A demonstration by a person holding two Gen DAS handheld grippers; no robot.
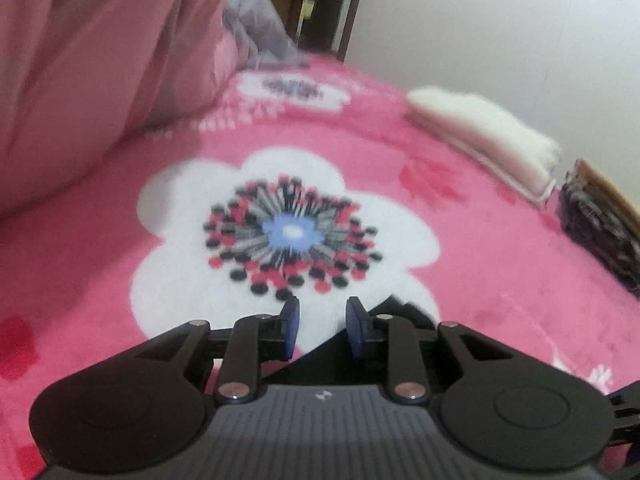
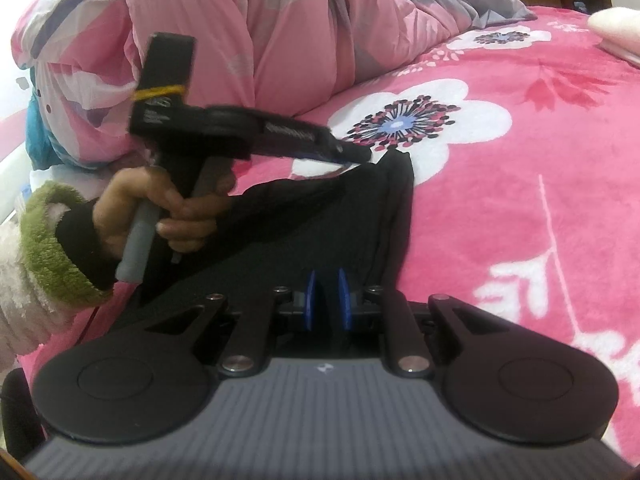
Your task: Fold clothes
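Black cloth garment point(image 1: 340, 344), left wrist view: mostly hidden behind left gripper point(image 1: 322, 326), only a dark wedge showing on pink flowered fleece blanket point(image 1: 480, 260); blue pads spread, nothing pinched; surroundings blurred. Right wrist view: garment point(image 2: 320, 224) rumpled on blanket point(image 2: 520, 200), near edge pinched between pressed-together pads of right gripper point(image 2: 329, 298); left gripper point(image 2: 356, 155) at far corner, contact unclear.

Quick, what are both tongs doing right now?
Left tongs: open, gripping nothing.
Right tongs: closed on the black garment.
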